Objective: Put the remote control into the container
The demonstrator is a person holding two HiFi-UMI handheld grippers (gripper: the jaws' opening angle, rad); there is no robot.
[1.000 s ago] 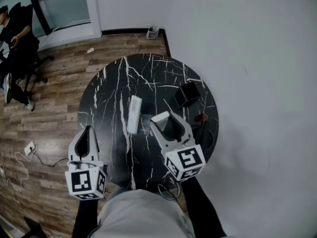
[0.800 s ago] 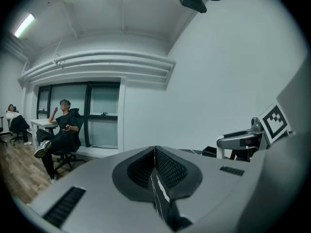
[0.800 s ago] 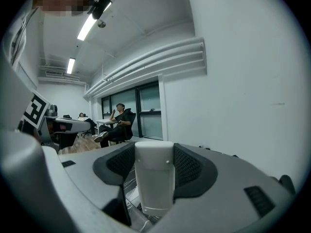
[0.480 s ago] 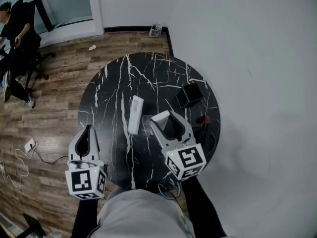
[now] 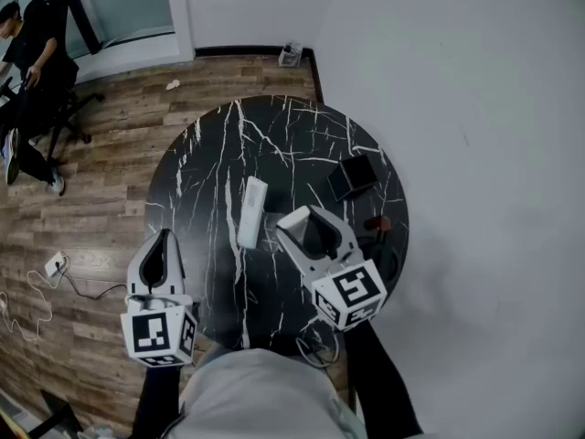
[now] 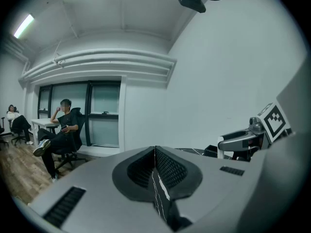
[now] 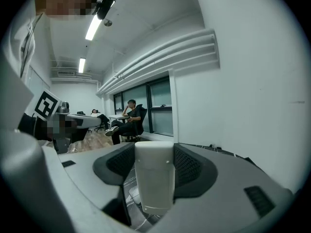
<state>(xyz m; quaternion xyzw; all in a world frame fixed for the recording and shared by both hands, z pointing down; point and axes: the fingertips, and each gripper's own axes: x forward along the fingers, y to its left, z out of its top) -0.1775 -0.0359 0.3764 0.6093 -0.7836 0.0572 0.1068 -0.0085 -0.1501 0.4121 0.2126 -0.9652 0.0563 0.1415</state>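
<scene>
Right now the remote control (image 5: 252, 210) lies flat on the table (image 5: 196, 167), its long axis running away from me with the far end tipped slightly right. It sits just left of my right gripper (image 5: 297, 218), which pinches a white block (image 7: 154, 176). My left gripper (image 5: 164, 237) is pressed together.

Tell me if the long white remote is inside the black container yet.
No, the remote lies flat on the black marble table, to the left of the black container and apart from it.
</scene>
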